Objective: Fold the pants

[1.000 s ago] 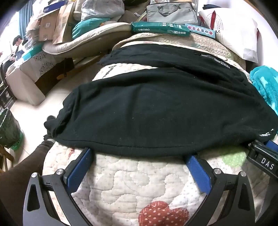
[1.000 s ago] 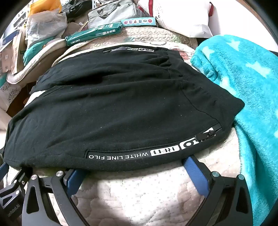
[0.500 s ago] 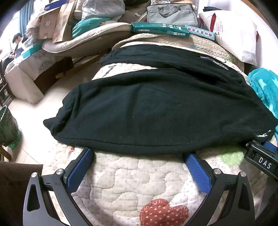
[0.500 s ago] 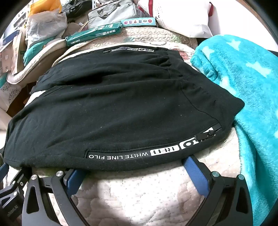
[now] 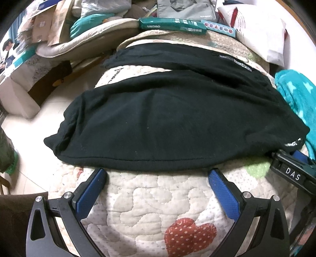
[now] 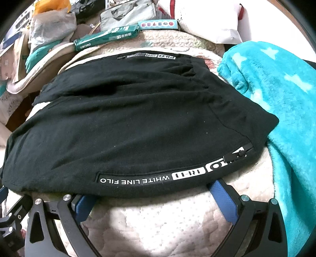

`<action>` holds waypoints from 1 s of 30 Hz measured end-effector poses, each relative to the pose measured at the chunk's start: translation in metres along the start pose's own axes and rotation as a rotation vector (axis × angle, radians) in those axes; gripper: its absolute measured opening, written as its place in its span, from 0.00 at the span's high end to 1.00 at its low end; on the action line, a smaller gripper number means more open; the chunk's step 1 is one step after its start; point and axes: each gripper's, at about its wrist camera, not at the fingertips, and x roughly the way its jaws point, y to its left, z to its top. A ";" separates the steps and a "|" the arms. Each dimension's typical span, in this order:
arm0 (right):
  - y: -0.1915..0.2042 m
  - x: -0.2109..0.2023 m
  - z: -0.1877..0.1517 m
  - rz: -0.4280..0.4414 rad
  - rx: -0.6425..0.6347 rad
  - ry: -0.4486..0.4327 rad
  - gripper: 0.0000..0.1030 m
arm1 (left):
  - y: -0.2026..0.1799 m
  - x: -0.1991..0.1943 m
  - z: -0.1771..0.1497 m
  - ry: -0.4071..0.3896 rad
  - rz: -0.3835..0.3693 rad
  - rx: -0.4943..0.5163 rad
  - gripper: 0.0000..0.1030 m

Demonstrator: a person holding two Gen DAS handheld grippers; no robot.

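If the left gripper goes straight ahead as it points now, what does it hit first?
Most likely the near edge of the black pants, right ahead of the open left gripper on the quilt. Depth is hard to judge.

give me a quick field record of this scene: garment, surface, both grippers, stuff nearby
garment: black fabric pants spread flat, white lettered stripe along the near edge
surface: cream quilted bed cover with red dotted heart patch
left gripper: open, blue fingers at the near edge of the pants, nothing clamped
right gripper: open, blue fingers reaching the stripe edge
right side: turquoise fleece blanket beside the waistband
far end: green flat pack, grey bag, white pillow
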 end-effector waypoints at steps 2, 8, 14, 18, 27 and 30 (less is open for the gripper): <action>0.001 0.000 0.000 -0.006 -0.004 0.000 0.00 | 0.000 0.000 -0.001 -0.005 0.003 0.004 0.00; -0.002 -0.002 0.001 0.028 0.012 0.037 0.00 | -0.003 0.001 0.002 0.019 0.019 0.020 0.00; 0.002 0.005 0.011 0.005 0.010 0.160 0.00 | -0.003 0.001 0.000 0.015 0.024 0.013 0.00; 0.006 0.010 0.019 -0.026 0.027 0.228 0.00 | -0.003 -0.001 0.001 0.036 0.026 0.029 0.00; -0.004 -0.010 0.007 0.019 0.045 0.255 0.00 | 0.004 -0.051 0.010 -0.047 0.076 0.027 0.00; -0.008 -0.018 0.005 0.040 0.064 0.252 0.00 | 0.008 -0.067 0.010 -0.069 0.084 0.010 0.00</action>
